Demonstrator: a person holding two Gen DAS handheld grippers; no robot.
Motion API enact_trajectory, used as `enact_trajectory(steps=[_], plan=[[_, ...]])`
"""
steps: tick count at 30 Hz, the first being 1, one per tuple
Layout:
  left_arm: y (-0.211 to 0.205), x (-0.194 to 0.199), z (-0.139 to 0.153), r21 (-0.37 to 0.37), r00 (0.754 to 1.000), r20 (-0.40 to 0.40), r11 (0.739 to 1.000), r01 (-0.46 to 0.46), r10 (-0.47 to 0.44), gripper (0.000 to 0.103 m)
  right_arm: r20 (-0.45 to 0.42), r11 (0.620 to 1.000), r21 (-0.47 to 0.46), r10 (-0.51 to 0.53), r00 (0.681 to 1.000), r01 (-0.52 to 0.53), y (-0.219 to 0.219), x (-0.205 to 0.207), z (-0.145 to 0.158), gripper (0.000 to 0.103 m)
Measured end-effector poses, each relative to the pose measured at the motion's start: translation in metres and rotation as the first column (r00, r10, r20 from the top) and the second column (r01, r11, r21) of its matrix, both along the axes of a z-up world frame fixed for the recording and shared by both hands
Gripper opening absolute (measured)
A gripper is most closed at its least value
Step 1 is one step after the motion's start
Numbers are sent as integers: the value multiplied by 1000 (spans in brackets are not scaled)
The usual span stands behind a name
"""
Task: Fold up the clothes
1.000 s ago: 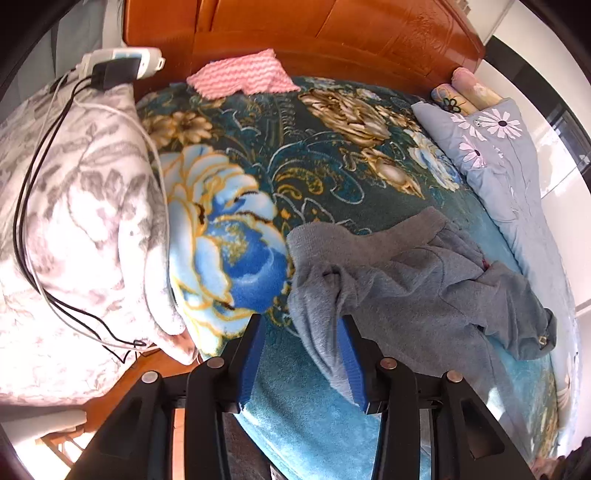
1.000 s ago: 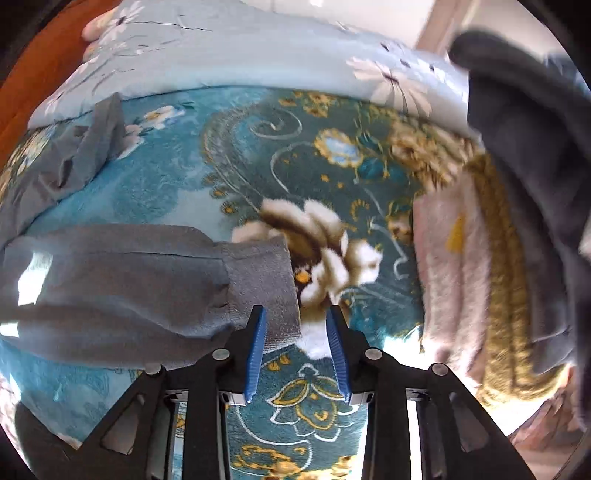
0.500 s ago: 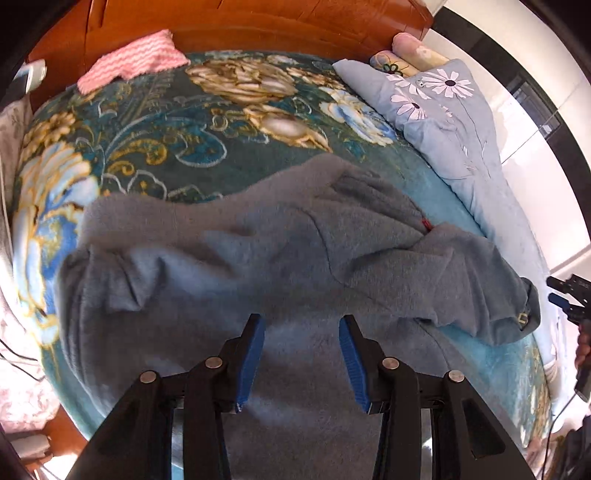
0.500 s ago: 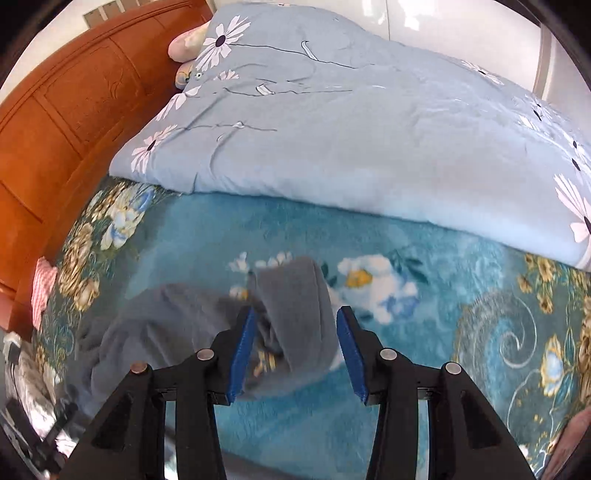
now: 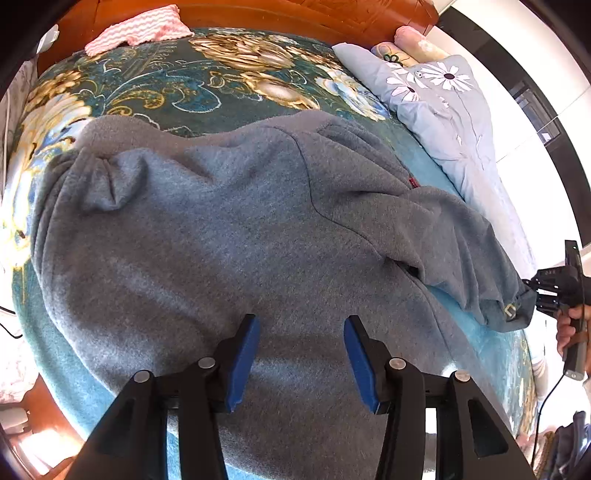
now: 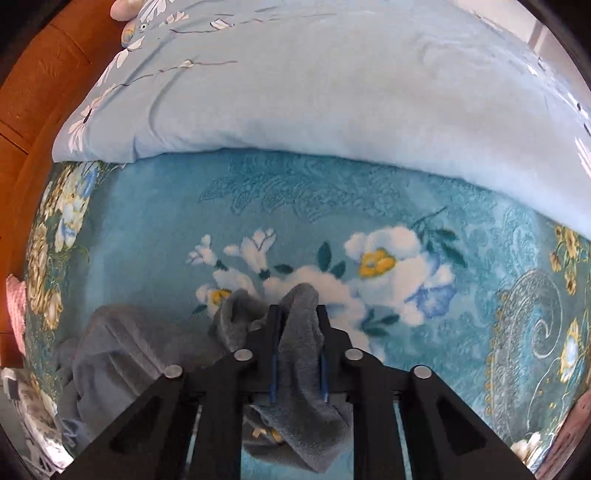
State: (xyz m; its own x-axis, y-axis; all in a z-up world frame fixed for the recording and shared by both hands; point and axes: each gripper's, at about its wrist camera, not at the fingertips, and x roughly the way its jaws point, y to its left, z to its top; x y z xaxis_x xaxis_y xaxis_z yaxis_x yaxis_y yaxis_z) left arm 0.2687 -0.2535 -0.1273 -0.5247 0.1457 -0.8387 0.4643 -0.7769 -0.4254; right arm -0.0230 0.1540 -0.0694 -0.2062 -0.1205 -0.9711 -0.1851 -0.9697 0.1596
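A grey fleece sweatshirt [image 5: 229, 236] lies spread and rumpled on the teal floral blanket [image 5: 177, 88] of the bed. My left gripper [image 5: 301, 354] is open and hovers just over the sweatshirt's near part, empty. My right gripper [image 6: 298, 332] is shut on the sweatshirt's cuff [image 6: 301, 314], with grey cloth bunched between the fingers and hanging below. In the left wrist view the right gripper [image 5: 535, 295] shows at the far right, holding the sleeve end [image 5: 506, 299]. More of the sweatshirt [image 6: 110, 350] lies at lower left in the right wrist view.
A light blue daisy quilt [image 6: 314, 85] lies along the far side of the bed, also in the left wrist view [image 5: 450, 110]. A pink zigzag cloth [image 5: 136, 29] sits by the wooden headboard [image 5: 295, 14]. A white floral pillow [image 5: 11, 96] is at the left edge.
My right gripper closed on the sleeve cuff and drew it over the blanket. My left gripper moved over the sweatshirt, staying open.
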Motion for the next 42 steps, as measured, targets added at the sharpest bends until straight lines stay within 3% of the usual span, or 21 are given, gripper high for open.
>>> enact_trajectory(steps=[5, 7, 10, 13, 16, 18, 20, 22, 25, 27, 30, 35, 39, 40, 42], plan=[[6, 8, 11, -8, 1000, 1, 1000, 11, -11, 52, -108, 987, -96, 119, 987, -130, -15, 62, 39, 8], [8, 12, 13, -4, 1000, 5, 1000, 9, -9, 52, -231, 963, -175, 164, 959, -207, -28, 96, 71, 8], [10, 16, 15, 15, 1000, 10, 1000, 3, -4, 52, -324, 919, -133, 314, 893, -371, -54, 152, 96, 8], [13, 19, 19, 8, 1000, 11, 1000, 19, -19, 52, -238, 903, -71, 398, 886, -424, -62, 202, 68, 8], [15, 23, 24, -3, 999, 11, 999, 34, -34, 52, -83, 912, -46, 402, 912, -407, -56, 240, 17, 11], [14, 25, 25, -6, 999, 12, 999, 34, -34, 52, -60, 924, -78, 372, 926, -376, -44, 259, 6, 12], [13, 26, 26, 0, 1000, 6, 1000, 25, -25, 52, -64, 931, -120, 339, 939, -344, -32, 274, 8, 21], [13, 25, 25, 12, 1000, 1, 1000, 19, -19, 52, -106, 944, -86, 310, 945, -319, -22, 278, 24, 28], [14, 23, 24, 31, 1000, -4, 999, 17, -17, 52, -179, 959, -38, 271, 946, -282, -10, 275, 48, 30], [16, 25, 25, 28, 999, 0, 999, 32, -32, 52, -217, 955, -69, 267, 939, -288, -13, 256, 56, 40], [17, 29, 30, 21, 999, -7, 999, 41, -41, 52, -195, 949, -127, 260, 946, -288, -23, 229, 40, 46], [13, 31, 27, 36, 1000, 4, 999, 19, -19, 53, -81, 975, -172, 132, 988, -144, -9, 230, 0, 46], [18, 31, 27, 26, 999, 30, 999, 34, -34, 53, -40, 964, -252, 80, 996, -87, -11, 227, -13, 46], [18, 32, 28, 19, 999, 31, 999, 33, -34, 53, -33, 959, -275, 61, 998, -68, -12, 225, -13, 42], [17, 29, 31, 20, 999, 26, 999, 36, -36, 53, -20, 951, -304, 58, 998, -61, -17, 223, -10, 21]])
